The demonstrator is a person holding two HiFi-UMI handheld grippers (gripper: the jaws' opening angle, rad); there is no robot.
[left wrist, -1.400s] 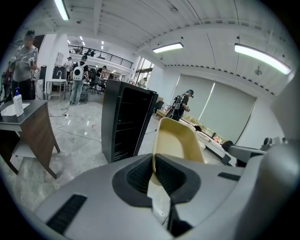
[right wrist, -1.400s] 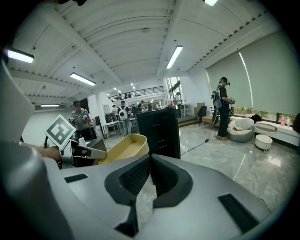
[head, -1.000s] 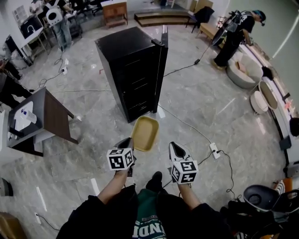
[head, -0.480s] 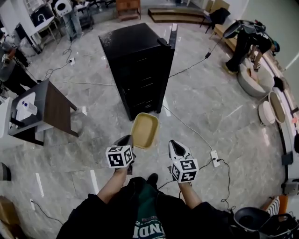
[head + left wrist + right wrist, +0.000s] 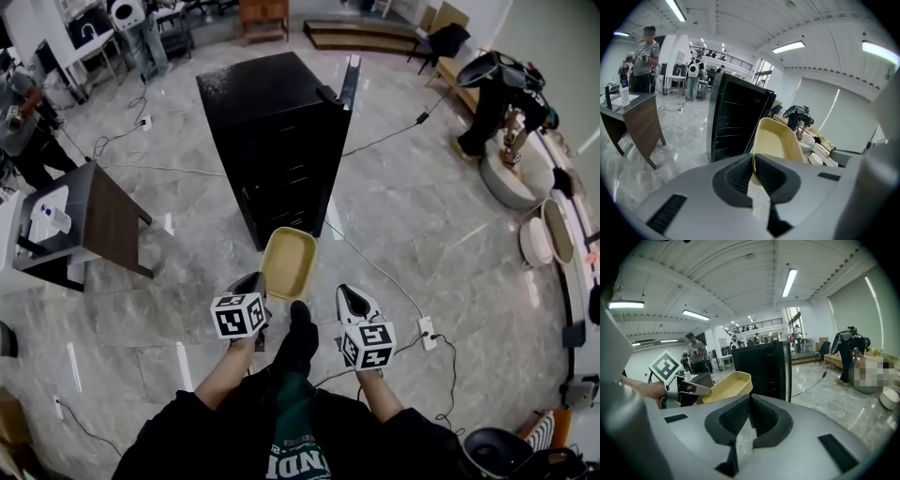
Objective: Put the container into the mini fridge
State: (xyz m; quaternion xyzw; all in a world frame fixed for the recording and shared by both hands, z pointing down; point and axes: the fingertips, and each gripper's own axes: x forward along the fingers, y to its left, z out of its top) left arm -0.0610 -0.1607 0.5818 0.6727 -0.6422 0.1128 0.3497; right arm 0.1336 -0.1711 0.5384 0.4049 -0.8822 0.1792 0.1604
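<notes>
A tan, empty, oblong container (image 5: 289, 262) hangs over the floor just in front of the black mini fridge (image 5: 277, 141). My left gripper (image 5: 253, 285) is shut on its near rim; in the left gripper view the pads (image 5: 740, 174) pinch that rim and the container (image 5: 777, 140) rises ahead of them. The fridge (image 5: 733, 119) stands behind it, its door (image 5: 349, 82) swung open at the right. My right gripper (image 5: 349, 298) is shut and empty, level with the left one. From the right gripper view the container (image 5: 729, 384) and the fridge (image 5: 764, 364) lie ahead.
A dark wooden side table (image 5: 98, 225) with a bottle stands left of the fridge. Cables and a power strip (image 5: 427, 331) lie on the marble floor at the right. A person (image 5: 502, 94) bends by round seats at the far right; others stand at the back left.
The fridge has come nearer in view as I step forward. A dark shoe now shows between the two grippers. Both grippers keep their pose, the container still in the left one.
</notes>
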